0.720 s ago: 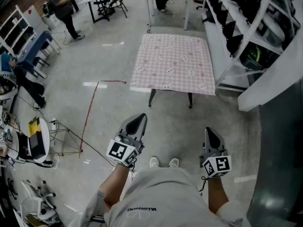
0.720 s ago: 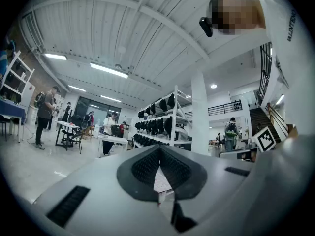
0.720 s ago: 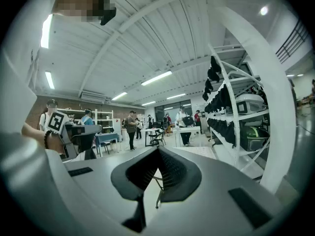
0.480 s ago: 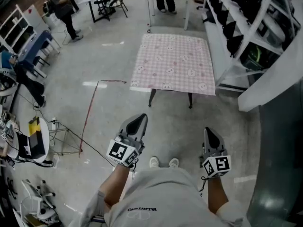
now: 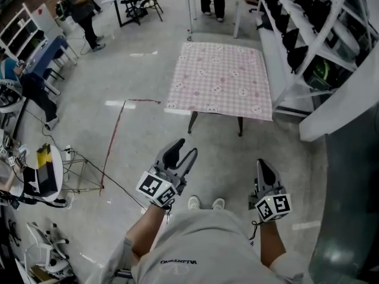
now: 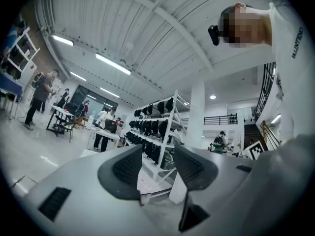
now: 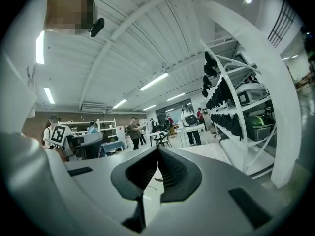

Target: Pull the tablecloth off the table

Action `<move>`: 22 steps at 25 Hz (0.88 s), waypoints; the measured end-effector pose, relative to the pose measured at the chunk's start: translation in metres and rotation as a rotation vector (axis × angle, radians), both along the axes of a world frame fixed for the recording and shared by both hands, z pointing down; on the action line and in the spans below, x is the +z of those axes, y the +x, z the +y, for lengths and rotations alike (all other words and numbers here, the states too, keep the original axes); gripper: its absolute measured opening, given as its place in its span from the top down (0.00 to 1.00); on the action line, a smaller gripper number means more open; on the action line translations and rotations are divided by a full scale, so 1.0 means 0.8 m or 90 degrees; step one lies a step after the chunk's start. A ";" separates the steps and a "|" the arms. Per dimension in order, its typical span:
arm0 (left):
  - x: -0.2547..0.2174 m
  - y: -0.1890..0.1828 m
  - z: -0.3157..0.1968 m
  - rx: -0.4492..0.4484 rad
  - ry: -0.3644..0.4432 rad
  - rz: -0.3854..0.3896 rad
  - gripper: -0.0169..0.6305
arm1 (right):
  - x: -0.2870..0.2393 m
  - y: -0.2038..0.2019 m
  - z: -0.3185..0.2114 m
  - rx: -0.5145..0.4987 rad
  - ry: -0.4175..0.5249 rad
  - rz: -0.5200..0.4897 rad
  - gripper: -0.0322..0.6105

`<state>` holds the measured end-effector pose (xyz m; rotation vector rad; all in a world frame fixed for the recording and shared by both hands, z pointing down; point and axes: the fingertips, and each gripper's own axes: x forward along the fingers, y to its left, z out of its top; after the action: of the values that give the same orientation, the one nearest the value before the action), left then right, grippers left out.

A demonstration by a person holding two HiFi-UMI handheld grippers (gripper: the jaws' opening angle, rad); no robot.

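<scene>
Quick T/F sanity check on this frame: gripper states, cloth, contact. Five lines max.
1. The left gripper has its jaws apart with nothing between them. True.
2. The right gripper is open. False: its jaws are together, with nothing held.
3. The tablecloth lies spread over the table. True.
4. The left gripper is touching the tablecloth. False: both grippers are held well short of the table, over bare floor.
5. The tablecloth is plain blue. False: it is pink checked with small figures printed on it.
</scene>
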<state>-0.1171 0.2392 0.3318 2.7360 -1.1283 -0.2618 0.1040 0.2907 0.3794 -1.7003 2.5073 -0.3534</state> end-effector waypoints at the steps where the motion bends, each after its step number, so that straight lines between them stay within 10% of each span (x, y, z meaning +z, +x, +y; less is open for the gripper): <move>1: 0.001 0.000 -0.001 0.001 -0.003 0.003 0.67 | 0.000 -0.004 -0.002 -0.006 -0.002 0.001 0.91; 7: 0.010 -0.009 -0.002 0.008 -0.009 0.009 0.66 | 0.005 -0.024 -0.004 -0.011 -0.014 0.024 0.63; 22: 0.062 -0.038 -0.017 0.047 -0.082 0.045 0.66 | 0.023 -0.052 -0.010 0.012 -0.040 -0.062 0.58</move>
<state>-0.1475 0.2255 0.3817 2.6269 -0.9879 -0.2638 0.0624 0.2828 0.3978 -1.6841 2.4339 -0.5055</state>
